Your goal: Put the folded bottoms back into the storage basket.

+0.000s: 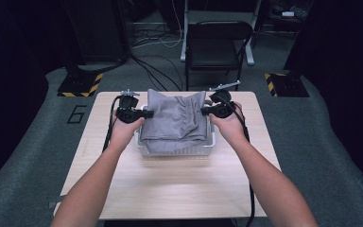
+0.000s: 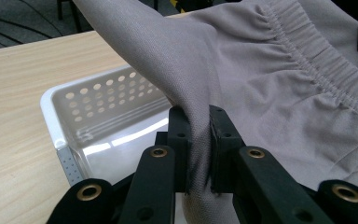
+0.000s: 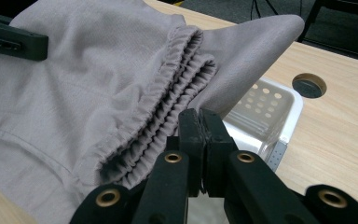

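Observation:
A folded grey garment [image 1: 175, 120] with an elastic waistband [image 3: 168, 98] hangs over a white perforated basket [image 1: 179, 152] at the middle of the wooden table. My left gripper [image 1: 147, 113] is shut on the cloth's left edge, and the fabric [image 2: 197, 140] is pinched between its jaws. On the other side my right gripper [image 1: 204, 110] is shut on the right edge, where the cloth [image 3: 242, 60] runs into the closed jaws. Both hands hold the garment stretched just above the basket, whose inside [image 2: 116, 116] shows underneath.
The wooden table [image 1: 179, 189] has bare room in front of the basket. A round cable hole [image 3: 309, 85] lies in the tabletop near the basket. Beyond the table stand a black chair [image 1: 217, 47], floor cables and two stand bases with yellow-black stripes [image 1: 80, 84].

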### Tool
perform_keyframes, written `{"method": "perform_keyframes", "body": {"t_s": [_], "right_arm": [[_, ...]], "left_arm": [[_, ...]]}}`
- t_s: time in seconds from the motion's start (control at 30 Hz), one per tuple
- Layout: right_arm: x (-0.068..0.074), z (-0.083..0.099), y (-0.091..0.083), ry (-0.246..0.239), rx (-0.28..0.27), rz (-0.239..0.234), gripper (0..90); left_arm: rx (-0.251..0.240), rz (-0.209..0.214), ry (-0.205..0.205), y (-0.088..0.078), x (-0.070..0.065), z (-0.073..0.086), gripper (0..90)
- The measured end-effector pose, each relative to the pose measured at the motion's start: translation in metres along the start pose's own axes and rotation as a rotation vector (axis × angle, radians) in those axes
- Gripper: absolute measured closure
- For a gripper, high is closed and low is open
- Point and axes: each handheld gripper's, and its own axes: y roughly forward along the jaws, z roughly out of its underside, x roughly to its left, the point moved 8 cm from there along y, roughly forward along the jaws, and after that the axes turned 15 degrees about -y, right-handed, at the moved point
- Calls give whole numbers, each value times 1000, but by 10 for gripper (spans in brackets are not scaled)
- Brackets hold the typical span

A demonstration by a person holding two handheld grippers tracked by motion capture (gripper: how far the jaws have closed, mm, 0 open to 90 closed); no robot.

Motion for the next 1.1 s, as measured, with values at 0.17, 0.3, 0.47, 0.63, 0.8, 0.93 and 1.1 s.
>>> {"method": "perform_keyframes", "body": {"t_s": [0.17, 0.3, 0.47, 0.63, 0.8, 0.93, 1.1], "right_arm": [[-1, 2, 6, -4, 15, 7, 890], [-1, 2, 9, 2, 18, 11, 890], [-3, 2, 15, 3, 15, 23, 890], [-4, 5, 20, 2, 32, 27, 889], [-5, 9, 27, 2, 45, 25, 890], [-6, 11, 31, 8, 51, 27, 889], [-7, 11, 34, 8, 58, 31, 889]], "left_arm": [[7, -8, -1, 6, 5, 1, 816], [7, -17, -2, 12, 6, 1, 816], [14, -26, 0, 15, 10, 1, 816], [21, -33, -25, 20, 13, 3, 816], [27, -43, -25, 24, 16, 7, 816], [36, -47, -35, 28, 20, 10, 816], [30, -53, -45, 33, 22, 10, 816]]}}
